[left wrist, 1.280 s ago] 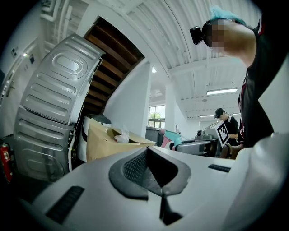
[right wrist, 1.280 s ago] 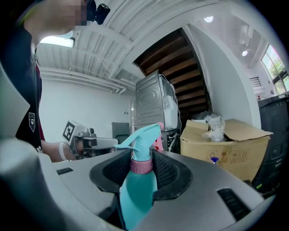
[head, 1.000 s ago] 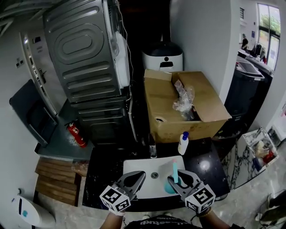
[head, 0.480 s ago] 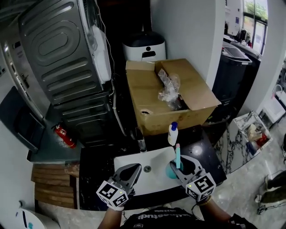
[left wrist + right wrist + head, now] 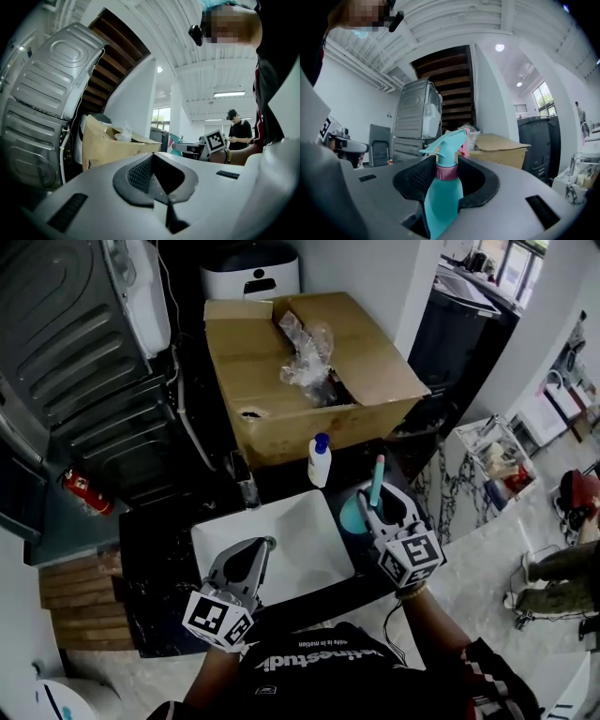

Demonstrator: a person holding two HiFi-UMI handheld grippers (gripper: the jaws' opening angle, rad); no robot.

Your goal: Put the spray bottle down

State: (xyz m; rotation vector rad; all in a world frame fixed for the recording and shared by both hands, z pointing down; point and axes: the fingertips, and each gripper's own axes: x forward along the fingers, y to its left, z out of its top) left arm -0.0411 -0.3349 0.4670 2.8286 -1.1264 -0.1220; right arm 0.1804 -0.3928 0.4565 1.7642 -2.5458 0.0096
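A teal spray bottle point(image 5: 354, 512) with a pink collar and trigger stands upright between the jaws of my right gripper point(image 5: 373, 505), which is shut on it. In the right gripper view the pads clamp the spray bottle point(image 5: 443, 201) just below its collar. It hangs over the black counter point(image 5: 159, 549), just right of the white sink basin point(image 5: 234, 545); I cannot tell whether its base touches. My left gripper point(image 5: 261, 547) hovers over the basin's front left part, jaws shut and empty. The left gripper view shows the left gripper point(image 5: 152, 158) with its pads together.
A white bottle with a blue cap point(image 5: 320, 463) and a faucet point(image 5: 246, 489) stand behind the basin. Behind them sits an open cardboard box point(image 5: 281, 418) holding plastic wrap. A grey metal appliance point(image 5: 66, 352) rises at the left, a white rack point(image 5: 497, 457) at the right.
My right gripper carried the spray bottle rightward, from over the basin to beside its right edge. The left gripper shifted a little, and the head view swung right.
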